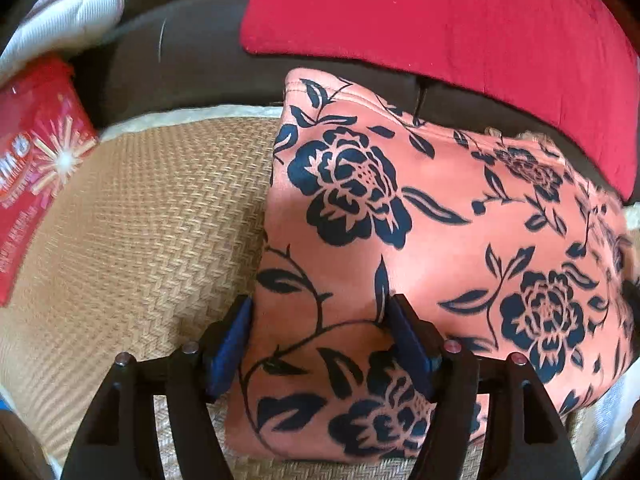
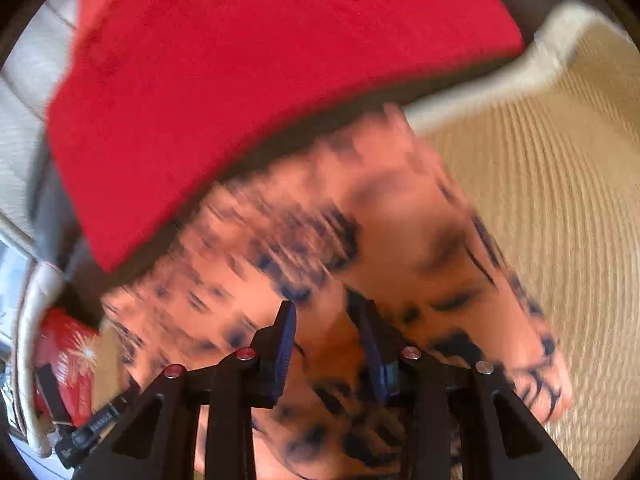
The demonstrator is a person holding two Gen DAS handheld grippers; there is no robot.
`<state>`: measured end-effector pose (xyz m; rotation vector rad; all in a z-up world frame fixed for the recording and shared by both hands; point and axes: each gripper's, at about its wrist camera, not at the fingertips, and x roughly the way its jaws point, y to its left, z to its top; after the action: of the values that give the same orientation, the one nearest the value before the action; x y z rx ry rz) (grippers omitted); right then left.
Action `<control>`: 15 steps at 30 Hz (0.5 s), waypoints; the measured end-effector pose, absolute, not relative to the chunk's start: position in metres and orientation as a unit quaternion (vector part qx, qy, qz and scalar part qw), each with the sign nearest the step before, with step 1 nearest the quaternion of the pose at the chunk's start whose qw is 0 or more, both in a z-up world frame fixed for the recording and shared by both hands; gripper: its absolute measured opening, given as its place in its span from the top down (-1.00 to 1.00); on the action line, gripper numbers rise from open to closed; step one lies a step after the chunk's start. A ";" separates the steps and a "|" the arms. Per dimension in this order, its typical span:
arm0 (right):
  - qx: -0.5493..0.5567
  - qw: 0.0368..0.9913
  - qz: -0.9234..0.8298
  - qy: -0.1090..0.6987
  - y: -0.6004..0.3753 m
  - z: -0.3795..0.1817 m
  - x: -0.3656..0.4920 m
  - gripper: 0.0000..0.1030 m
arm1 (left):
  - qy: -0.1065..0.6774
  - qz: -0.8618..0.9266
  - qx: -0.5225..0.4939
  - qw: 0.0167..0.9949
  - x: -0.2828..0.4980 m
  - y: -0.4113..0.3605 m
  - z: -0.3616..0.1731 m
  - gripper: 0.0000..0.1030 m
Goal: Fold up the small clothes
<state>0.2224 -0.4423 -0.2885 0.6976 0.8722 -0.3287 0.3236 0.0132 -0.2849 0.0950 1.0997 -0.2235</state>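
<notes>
A salmon-pink garment (image 1: 400, 220) with a dark blue flower print lies folded on a woven straw mat (image 1: 140, 220). My left gripper (image 1: 320, 320) hangs over its near left corner, jaws wide apart. The left pad sits at the garment's edge and the right pad rests over the print, with the cloth lying flat between them. In the blurred right wrist view my right gripper (image 2: 326, 316) is low over the same garment (image 2: 400, 220). Its jaws are narrowly apart with fabric filling the gap, and the blur hides whether the pads press on it.
A red cushion (image 1: 440, 20) leans on the brown sofa (image 1: 180, 60) just behind the garment, and fills the upper part (image 2: 240, 80) of the right view. A red packet (image 1: 36, 168) lies at the mat's left edge, with a white cloth (image 1: 68, 16) beyond it. Bare mat (image 2: 560, 200) spreads to the right.
</notes>
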 end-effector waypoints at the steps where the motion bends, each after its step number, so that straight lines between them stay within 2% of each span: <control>1: 0.321 0.846 -0.150 0.398 -0.441 -0.286 0.216 0.29 | 0.520 -0.108 0.037 0.846 0.319 0.016 -0.281 -0.37; 7: 0.347 0.857 -0.109 0.365 -0.425 -0.259 0.172 0.27 | 0.485 -0.105 -0.061 0.866 0.271 0.057 -0.254 -0.37; 12: 0.356 0.857 -0.015 0.372 -0.390 -0.253 0.180 0.27 | 0.489 -0.081 -0.114 0.861 0.254 0.081 -0.261 -0.37; 13: 0.358 0.845 0.000 0.397 -0.380 -0.260 0.190 0.24 | 0.488 -0.083 -0.127 0.860 0.253 0.082 -0.264 -0.37; 14: 0.354 0.834 0.007 0.423 -0.374 -0.266 0.195 -0.02 | 0.488 -0.087 -0.138 0.857 0.251 0.083 -0.266 -0.37; 15: 0.348 0.824 0.007 0.448 -0.368 -0.275 0.201 -0.12 | 0.491 -0.092 -0.151 0.853 0.249 0.084 -0.269 -0.37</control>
<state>0.2007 -0.3677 -0.2754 0.7392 0.9519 0.0150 0.2488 0.0839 -0.2687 -0.3168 1.0326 -0.1934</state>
